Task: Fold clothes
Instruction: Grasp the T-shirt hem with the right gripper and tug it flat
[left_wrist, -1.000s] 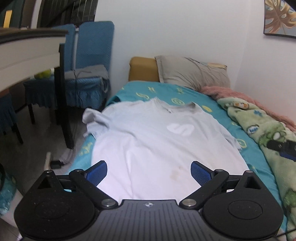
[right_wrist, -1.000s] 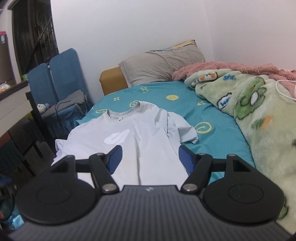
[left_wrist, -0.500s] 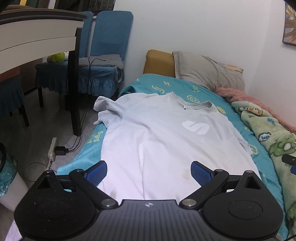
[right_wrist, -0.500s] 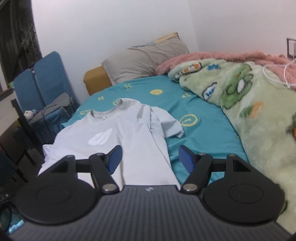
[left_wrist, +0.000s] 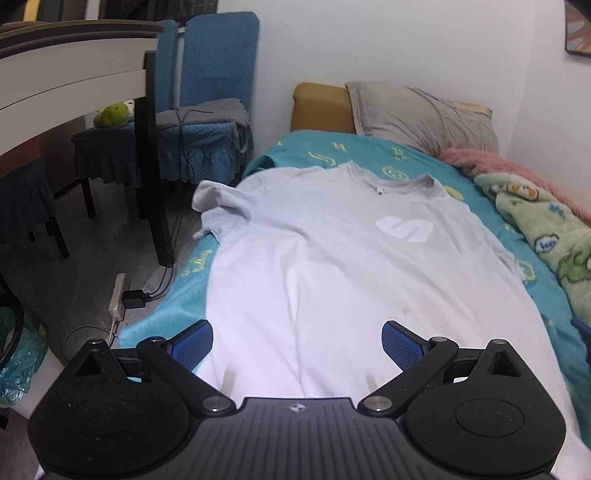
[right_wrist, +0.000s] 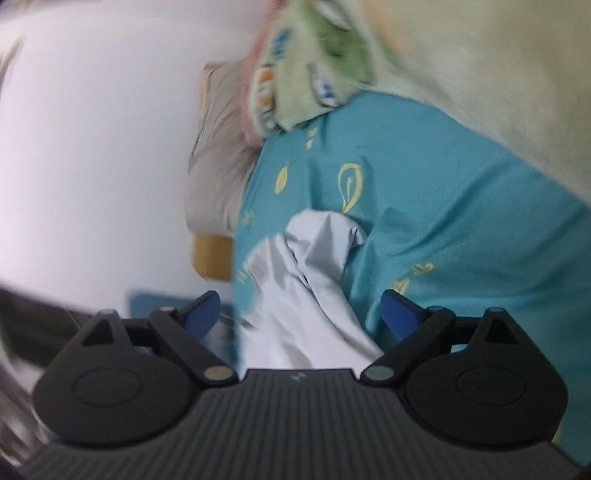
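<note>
From the left wrist view we saw the whole pale grey cotton T-shirt (left_wrist: 332, 266) lying flat, front up, on the teal patterned bedsheet (left_wrist: 177, 306), collar toward twelve o'clock; the left gripper (left_wrist: 297, 341) stood wide above its hem, nothing between the pads. The right wrist view, rolled sideways and blurred, showed only one crumpled sleeve at the centre, with the right gripper (right_wrist: 301, 312) having just spread wide, cloth lying between the blue pads untouched. Only the left view showed two blue padded chairs (left_wrist: 207, 92) at ten o'clock. We counted one shirt, one grey pillow (left_wrist: 421, 114), one green cartoon blanket (left_wrist: 546, 236).
</note>
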